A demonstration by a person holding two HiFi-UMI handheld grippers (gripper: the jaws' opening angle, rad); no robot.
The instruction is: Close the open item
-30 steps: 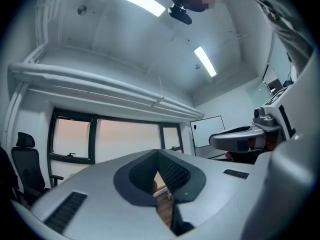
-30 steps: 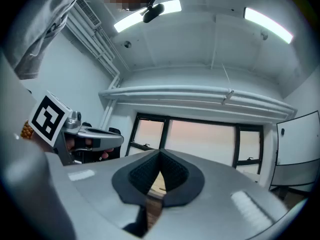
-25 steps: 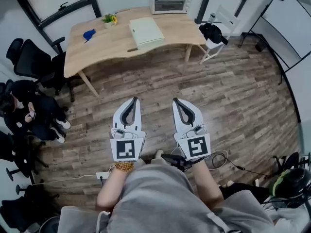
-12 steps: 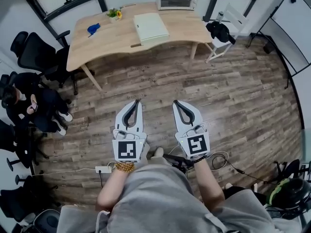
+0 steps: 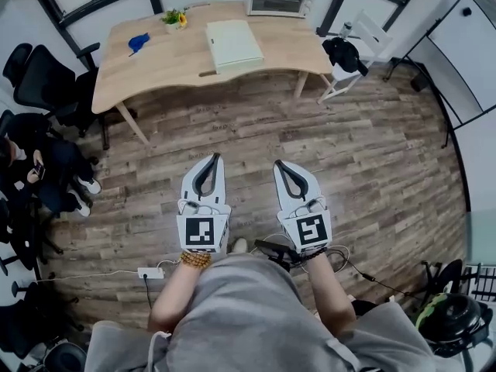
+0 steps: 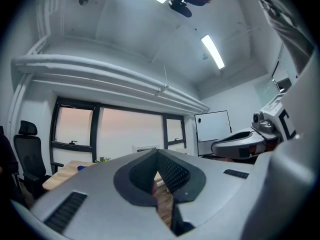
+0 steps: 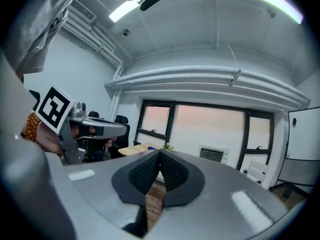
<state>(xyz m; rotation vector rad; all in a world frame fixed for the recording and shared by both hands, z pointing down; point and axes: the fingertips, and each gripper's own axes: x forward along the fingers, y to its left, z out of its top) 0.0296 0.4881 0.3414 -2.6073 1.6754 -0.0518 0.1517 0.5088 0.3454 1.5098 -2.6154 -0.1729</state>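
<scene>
Wood floor (image 5: 256,126) separates the hand-held grippers (image 5: 215,158) (image 5: 277,163) from the table (image 5: 163,64).

I see pale grey shells with black inner pads on left tool (image 5: 215,158) and right tool (image 5: 277,163), a black-and-white marker cube (image 5: 201,233) each. Wearer: grey top (image 5: 248,316), amber bead bracelet (image 5: 195,260) (left wrist).

White toaster oven (image 5: 280,0), upright, far edge of wooden table (image 5: 167,67)

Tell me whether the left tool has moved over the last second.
Yes, slightly: the left tool now sits a little further right of the white power strip than before, though the head view itself shifted too.
</scene>
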